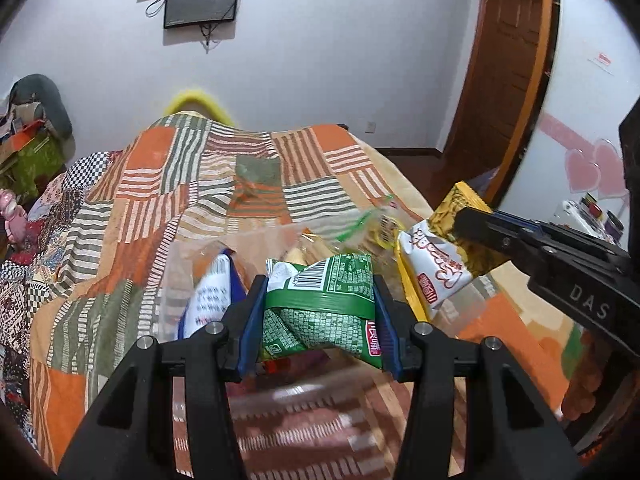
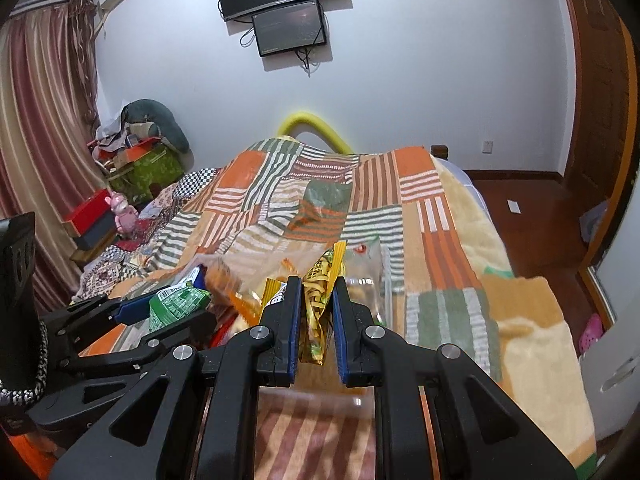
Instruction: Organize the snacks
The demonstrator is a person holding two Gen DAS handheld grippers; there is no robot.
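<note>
Low in the centre of the left wrist view, the left gripper (image 1: 320,316) pinches 1 green snack packet (image 1: 320,308) across its width, the blue pads pressing both side edges so the packet bulges between them. At the right of that frame the right gripper (image 1: 470,222) is pressed onto 1 yellow snack packet (image 1: 436,256) with a white panel. In the right wrist view this yellow packet stands nearly on edge, its long axis running up and away between the fingers, its top corner poking above them.

Both packets hang above a clear plastic bag (image 1: 188,276) that sits just past the fingertips on the patchwork blanket (image 1: 160,184), towards mid-frame. Its contents are blurred: 1 white-and-blue packet (image 1: 212,292) and some orange wrappers show, but their count cannot be told. The coming move, as I judge it, turns on the bag lying ahead of and below both grippers, with the left gripper nearer its opening. So 2 packets are held, 1 per gripper
</note>
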